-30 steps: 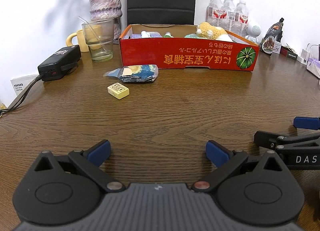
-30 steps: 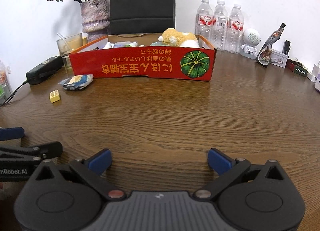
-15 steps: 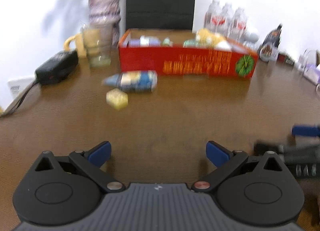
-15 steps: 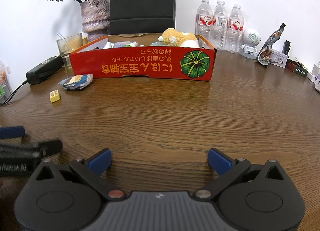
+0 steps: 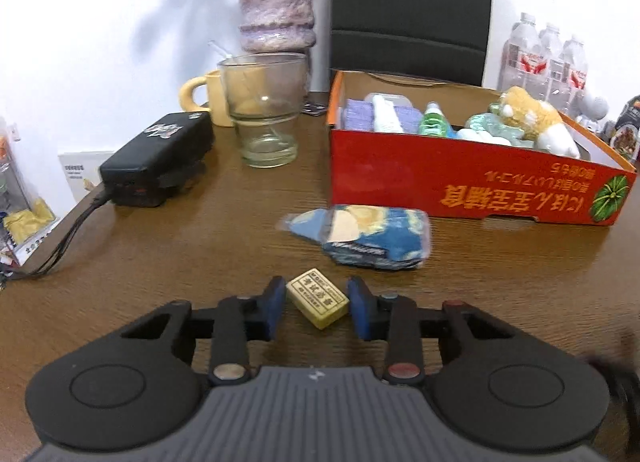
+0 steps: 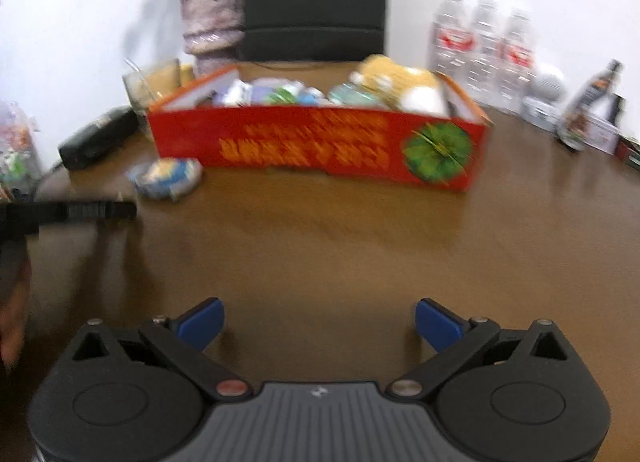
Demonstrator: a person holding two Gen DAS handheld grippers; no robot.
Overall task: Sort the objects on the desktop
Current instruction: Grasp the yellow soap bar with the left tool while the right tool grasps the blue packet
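Eraser (image 5: 318,299) sits between your left gripper (image 5: 316,306) pads, corners touching, grip unclear. Right gripper (image 6: 319,322) wide open, empty, box (image 6: 320,144) far ahead.

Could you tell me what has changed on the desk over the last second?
The left gripper has moved forward to the small yellow block and narrowed its jaws around it; a grip is not certain. The right gripper also advanced, staying open. The blue packet and red box stayed put.
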